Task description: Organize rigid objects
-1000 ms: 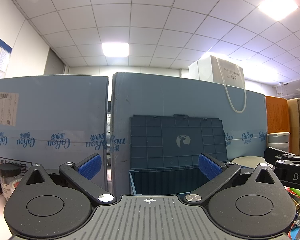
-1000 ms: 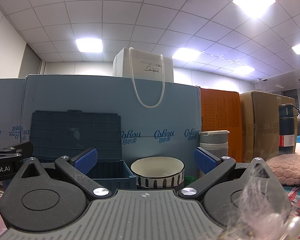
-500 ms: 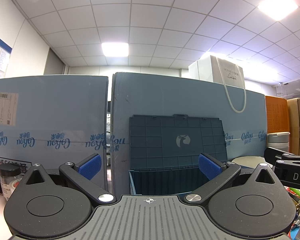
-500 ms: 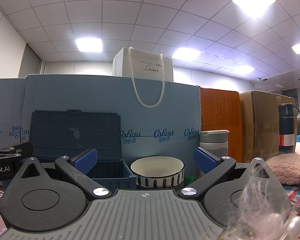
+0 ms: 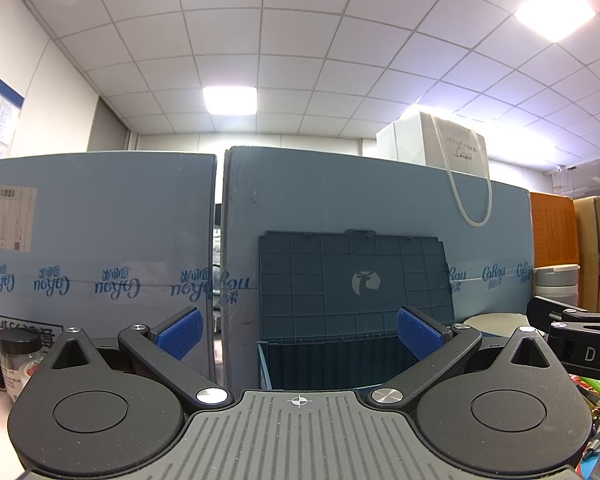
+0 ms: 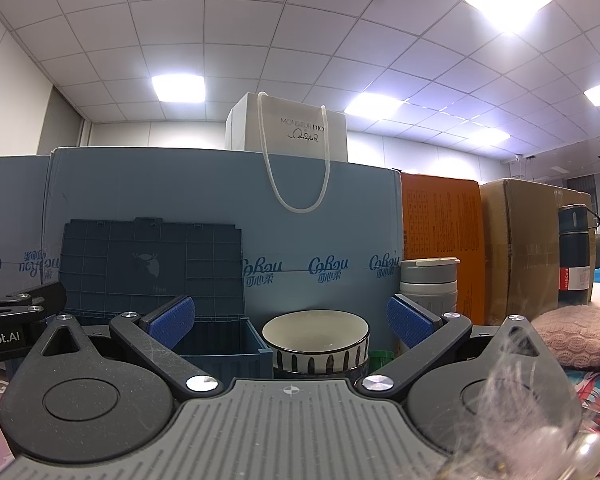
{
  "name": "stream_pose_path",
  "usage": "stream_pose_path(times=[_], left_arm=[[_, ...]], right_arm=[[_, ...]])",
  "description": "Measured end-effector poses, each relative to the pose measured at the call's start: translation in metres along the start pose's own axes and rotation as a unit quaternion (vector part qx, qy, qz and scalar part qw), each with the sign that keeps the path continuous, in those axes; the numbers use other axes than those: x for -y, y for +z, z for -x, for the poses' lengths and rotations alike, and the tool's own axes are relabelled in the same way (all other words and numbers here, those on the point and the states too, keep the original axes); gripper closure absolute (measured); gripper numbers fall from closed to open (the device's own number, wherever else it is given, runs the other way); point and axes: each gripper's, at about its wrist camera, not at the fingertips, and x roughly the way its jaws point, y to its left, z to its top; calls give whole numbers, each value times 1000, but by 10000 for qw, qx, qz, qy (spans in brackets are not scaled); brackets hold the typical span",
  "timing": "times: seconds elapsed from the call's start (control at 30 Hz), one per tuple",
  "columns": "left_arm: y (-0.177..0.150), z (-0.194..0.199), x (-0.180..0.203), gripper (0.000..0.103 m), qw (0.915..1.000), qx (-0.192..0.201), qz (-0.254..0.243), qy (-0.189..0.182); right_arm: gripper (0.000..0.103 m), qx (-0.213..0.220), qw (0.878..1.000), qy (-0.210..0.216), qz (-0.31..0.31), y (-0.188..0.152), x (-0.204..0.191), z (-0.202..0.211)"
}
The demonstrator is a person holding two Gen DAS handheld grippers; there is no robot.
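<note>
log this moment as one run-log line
left hand-held gripper: open, empty | right hand-held gripper: open, empty | striped bowl: ahead of right, beside open blue bin | nothing grasped

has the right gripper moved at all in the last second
No. In the right wrist view the striped bowl sits between the open right gripper fingers just as before, and the blue crate lines up unchanged.

Storage box: the dark blue plastic box (image 6: pixel 220 344) with raised lid stands before the big blue cardboard carton (image 6: pixel 220 200).
Bowl: the striped ceramic bowl (image 6: pixel 316 340) sits just right of the box.
Bag: the white paper bag (image 6: pixel 288 132) rests on the carton.
</note>
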Motion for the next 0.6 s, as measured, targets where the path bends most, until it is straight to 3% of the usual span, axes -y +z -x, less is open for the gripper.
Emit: stream_pose_path(times=[0.3, 0.5, 0.6], left_arm=[[0, 5, 3, 0, 9998, 126, -91, -89], [1, 14, 11, 0, 9981, 365, -294, -392], [1, 18, 14, 0, 9957, 437, -396, -713]], right_arm=[[0, 342, 9979, -452, -313, 2, 11, 12], [0, 543, 9925, -671, -870, 5, 37, 26], [0, 621, 9898, -777, -1022, 11, 53, 35]])
